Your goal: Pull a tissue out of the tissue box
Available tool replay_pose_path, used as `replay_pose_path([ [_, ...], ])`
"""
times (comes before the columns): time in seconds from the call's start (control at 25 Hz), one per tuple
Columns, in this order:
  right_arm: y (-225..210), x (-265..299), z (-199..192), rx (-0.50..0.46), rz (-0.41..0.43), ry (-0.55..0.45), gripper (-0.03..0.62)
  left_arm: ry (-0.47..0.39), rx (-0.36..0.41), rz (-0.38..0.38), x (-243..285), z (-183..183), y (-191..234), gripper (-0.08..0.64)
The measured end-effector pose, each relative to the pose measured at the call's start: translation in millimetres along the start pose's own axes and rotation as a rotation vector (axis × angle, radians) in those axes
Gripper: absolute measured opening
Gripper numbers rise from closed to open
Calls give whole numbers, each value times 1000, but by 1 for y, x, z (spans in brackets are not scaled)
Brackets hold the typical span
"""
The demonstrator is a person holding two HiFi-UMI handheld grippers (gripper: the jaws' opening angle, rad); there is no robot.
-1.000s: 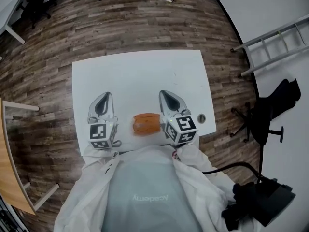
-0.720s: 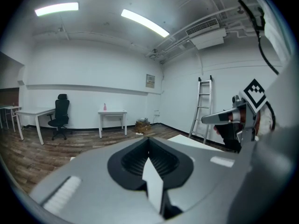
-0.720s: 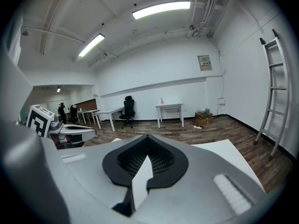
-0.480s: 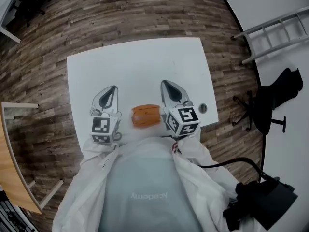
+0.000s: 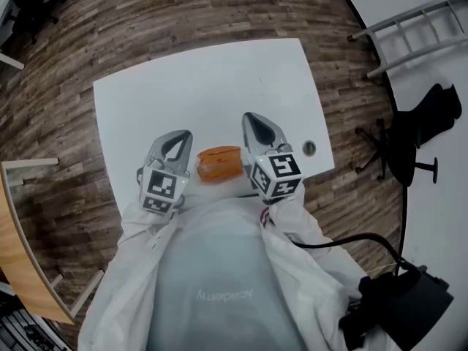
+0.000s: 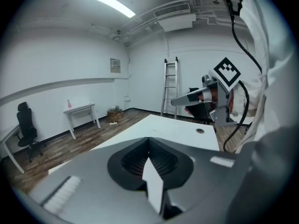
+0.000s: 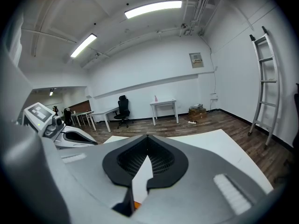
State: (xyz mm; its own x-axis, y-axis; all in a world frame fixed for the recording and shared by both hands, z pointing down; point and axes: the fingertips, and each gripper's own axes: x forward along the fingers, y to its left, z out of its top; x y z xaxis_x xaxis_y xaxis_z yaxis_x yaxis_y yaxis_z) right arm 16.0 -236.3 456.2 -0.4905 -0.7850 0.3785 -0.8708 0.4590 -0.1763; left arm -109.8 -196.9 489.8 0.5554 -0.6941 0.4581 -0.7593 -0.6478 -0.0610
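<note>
- Tissue box (image 5: 219, 163), orange, lies on the white counter (image 5: 205, 79) close to its near edge, about midway along it, just in front of the white-coated person's torso.
- The left hand-held gripper (image 5: 180, 142) hangs over the counter just beside the box's left end, on the side of the near-left corner, with its tips tilted inward toward the box. In the left gripper view its jaws are pressed together at the tips, with nothing between them.
- The right hand-held gripper (image 5: 254, 126) is just beside the box's right end and points toward the far edge. In the right gripper view its jaws also meet at the tips and hold nothing. A sliver of orange shows below them.
- Whether either hand-held gripper touches the box cannot be made out from the head view.
- A round cable hole (image 5: 309, 148) sits near the counter's near-right corner.
- Beyond the right edge, a ladder (image 5: 409, 35) leans at the wall and a black office chair (image 5: 406, 159) stands on the wood floor (image 5: 73, 64).
</note>
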Motion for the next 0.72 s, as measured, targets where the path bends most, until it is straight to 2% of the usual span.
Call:
replay_pose_path([
  [0.24,-6,-8,-15,15,-18,17,2,76,47,-133,10,-18,-32,0],
  [0.72,-5,-16,-31,22,-20,37,2,166,70,-270,19,-49,-73,0],
])
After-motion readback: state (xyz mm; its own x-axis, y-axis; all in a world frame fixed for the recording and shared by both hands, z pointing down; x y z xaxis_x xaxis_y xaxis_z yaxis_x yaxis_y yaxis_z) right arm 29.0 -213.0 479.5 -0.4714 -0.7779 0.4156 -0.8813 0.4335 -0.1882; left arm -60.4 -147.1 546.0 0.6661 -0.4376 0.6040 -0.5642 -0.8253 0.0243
